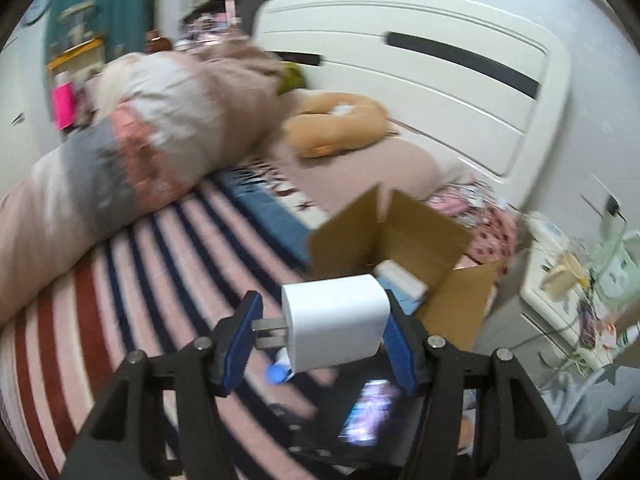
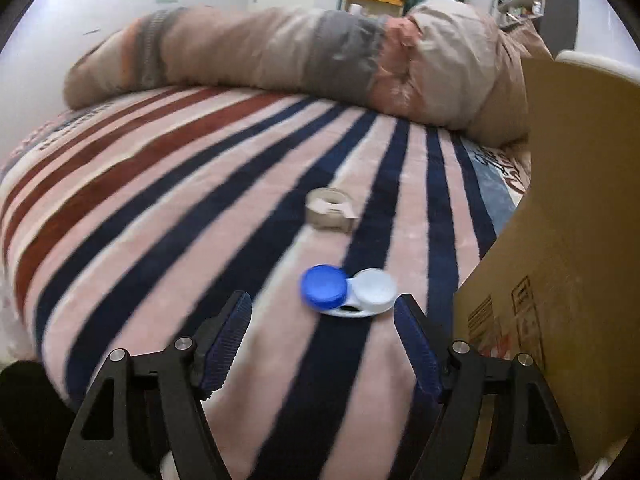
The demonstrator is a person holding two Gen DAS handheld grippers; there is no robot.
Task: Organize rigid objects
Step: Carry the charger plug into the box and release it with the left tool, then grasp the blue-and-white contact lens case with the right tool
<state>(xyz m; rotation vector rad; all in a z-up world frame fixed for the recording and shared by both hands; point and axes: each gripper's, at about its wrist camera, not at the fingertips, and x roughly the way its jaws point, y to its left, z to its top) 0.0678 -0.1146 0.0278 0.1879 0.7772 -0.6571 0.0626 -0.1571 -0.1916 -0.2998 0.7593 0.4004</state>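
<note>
My left gripper (image 1: 320, 332) is shut on a white wall charger (image 1: 335, 322), prongs against the left pad, held above the striped bed just short of an open cardboard box (image 1: 400, 236). The box holds a white and blue item (image 1: 402, 280). My right gripper (image 2: 322, 336) is open and empty, low over the bed, just behind a contact lens case (image 2: 348, 290) with one blue and one white cap. A roll of tape (image 2: 330, 210) lies farther ahead. The box's side (image 2: 560, 240) stands close on the right.
A rolled quilt (image 2: 300, 56) lies along the far side of the striped blanket (image 2: 160, 200). A tan neck pillow (image 1: 336, 124) rests by the white headboard (image 1: 420, 80). A phone (image 1: 368, 412) lies under the left gripper. A cluttered nightstand (image 1: 568, 292) stands at the right.
</note>
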